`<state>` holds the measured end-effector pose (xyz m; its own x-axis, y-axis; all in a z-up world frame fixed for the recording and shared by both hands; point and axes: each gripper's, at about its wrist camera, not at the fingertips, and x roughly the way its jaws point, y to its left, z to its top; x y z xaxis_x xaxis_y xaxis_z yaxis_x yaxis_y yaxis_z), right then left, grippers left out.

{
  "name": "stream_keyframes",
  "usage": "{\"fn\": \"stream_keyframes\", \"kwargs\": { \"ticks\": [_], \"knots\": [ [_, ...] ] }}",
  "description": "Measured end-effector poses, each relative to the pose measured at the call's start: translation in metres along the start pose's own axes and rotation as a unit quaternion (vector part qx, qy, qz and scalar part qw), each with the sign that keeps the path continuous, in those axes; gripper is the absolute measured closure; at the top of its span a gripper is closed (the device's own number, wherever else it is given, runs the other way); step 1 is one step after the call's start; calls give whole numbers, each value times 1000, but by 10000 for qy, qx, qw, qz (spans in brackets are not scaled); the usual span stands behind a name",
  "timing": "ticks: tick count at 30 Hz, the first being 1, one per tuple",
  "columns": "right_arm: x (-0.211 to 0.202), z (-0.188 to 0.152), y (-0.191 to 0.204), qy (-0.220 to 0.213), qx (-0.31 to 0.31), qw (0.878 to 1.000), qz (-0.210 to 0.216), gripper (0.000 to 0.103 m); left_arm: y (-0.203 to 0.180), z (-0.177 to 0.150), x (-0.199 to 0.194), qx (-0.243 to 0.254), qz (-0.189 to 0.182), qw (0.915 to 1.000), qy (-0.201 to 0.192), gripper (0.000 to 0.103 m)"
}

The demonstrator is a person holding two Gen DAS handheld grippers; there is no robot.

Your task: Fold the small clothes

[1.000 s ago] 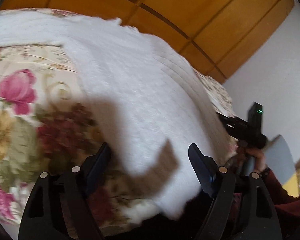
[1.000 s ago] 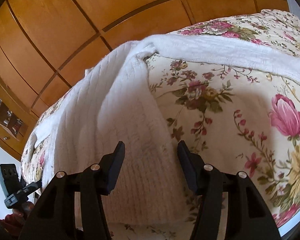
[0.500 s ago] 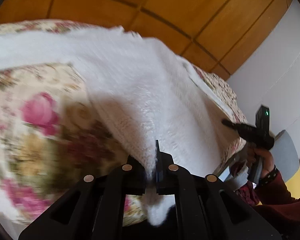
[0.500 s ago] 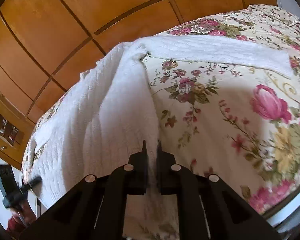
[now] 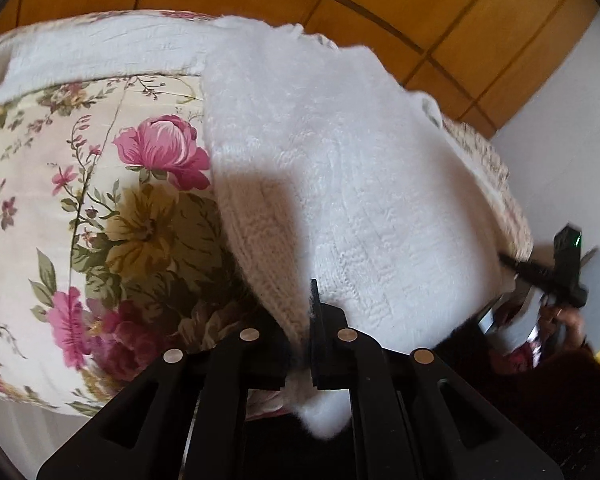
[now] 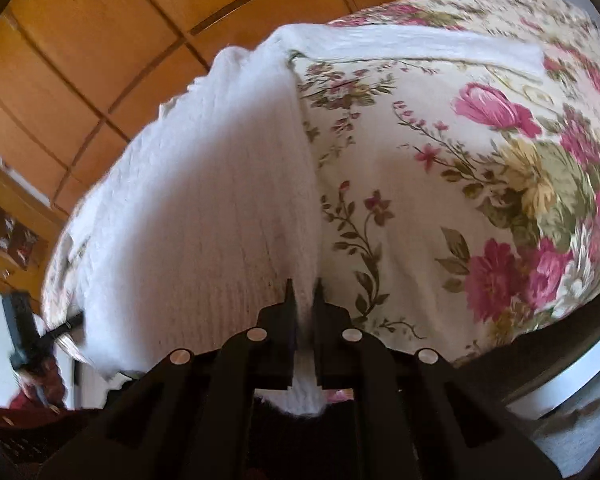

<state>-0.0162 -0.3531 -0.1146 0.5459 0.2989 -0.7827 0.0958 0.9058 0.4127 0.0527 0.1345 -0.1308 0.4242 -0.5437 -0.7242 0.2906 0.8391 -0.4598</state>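
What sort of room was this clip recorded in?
Most likely a bedroom: a bed with a floral bedspread, a white knitted garment laid out on it, and wooden wardrobe-style panelling behind.

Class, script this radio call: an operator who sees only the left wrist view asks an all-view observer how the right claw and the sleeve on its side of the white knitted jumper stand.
Operator: Has the right claw got the white knitted jumper?
Observer: Yes. Its jaws have just been closing, and they pinch the jumper's hem between them.
Operator: And the sleeve on that side?
Observer: It lies stretched out flat across the floral bedspread, away from the body.
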Motion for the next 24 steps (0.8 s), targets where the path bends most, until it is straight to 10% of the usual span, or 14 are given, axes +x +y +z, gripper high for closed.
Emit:
{"fn": "stream_keyframes", "kwargs": {
  "ticks": [3,5,14,24],
  "knots": [
    [-6,5,12,-169,-411,9985,-318,63,2,2,-9,-167,-307,9994,-72,50],
    [-13,14,18,-456,-523,9965,-469,53,1,3,-15,-204,-377,9988,-247,42],
    [2,63,53,-1056,-918,9871,-775,36,35,21,-41,-937,144,9905,-992,30],
    [75,111,96,-1216,-1622,9743,-978,24,116,37,-75,-2525,804,9482,-1752,30]
  ]
}}
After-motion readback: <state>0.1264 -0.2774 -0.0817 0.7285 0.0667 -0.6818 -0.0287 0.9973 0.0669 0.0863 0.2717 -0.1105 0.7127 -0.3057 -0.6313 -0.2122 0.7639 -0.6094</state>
